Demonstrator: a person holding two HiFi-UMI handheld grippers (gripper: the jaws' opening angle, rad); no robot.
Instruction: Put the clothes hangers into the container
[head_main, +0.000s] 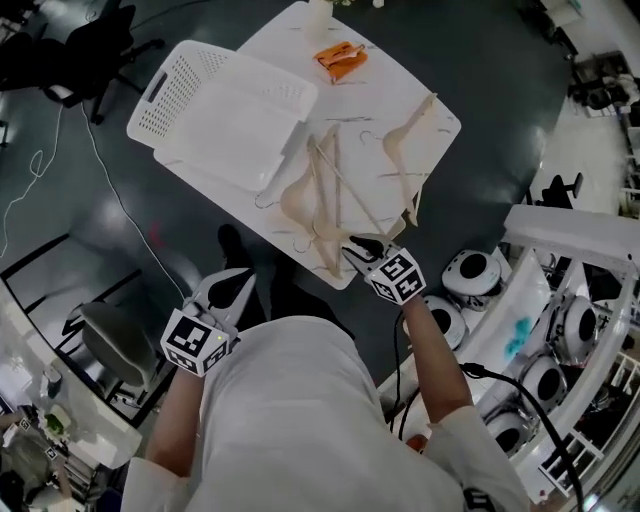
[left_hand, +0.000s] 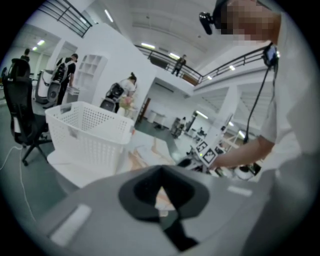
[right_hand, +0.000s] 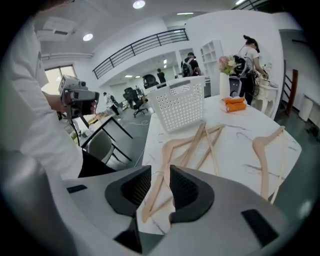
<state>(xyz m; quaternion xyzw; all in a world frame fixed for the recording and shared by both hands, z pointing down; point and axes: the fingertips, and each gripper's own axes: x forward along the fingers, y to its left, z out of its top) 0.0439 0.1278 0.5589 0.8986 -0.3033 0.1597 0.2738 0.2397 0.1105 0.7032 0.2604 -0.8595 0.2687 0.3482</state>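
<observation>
Several pale wooden hangers (head_main: 320, 200) lie crossed in a pile near the front of the white marbled table (head_main: 400, 75). One more hanger (head_main: 415, 135) lies apart to their right. The white perforated basket (head_main: 220, 110) stands at the table's left end. My right gripper (head_main: 358, 250) hovers at the table's near edge, just over the pile. It is open, and a hanger arm (right_hand: 190, 147) shows through the gap in my right gripper (right_hand: 160, 175) with neither pad touching it. My left gripper (head_main: 235, 285) hangs low off the table's front, its jaws together and empty. The left gripper view shows the basket (left_hand: 90, 130) beyond my left gripper (left_hand: 160, 172).
An orange object (head_main: 340, 60) lies at the table's far end. White round robot units (head_main: 470, 275) and a rack stand on the floor to the right. A grey chair (head_main: 105, 335) and a desk are at the lower left. A cable trails over the dark floor.
</observation>
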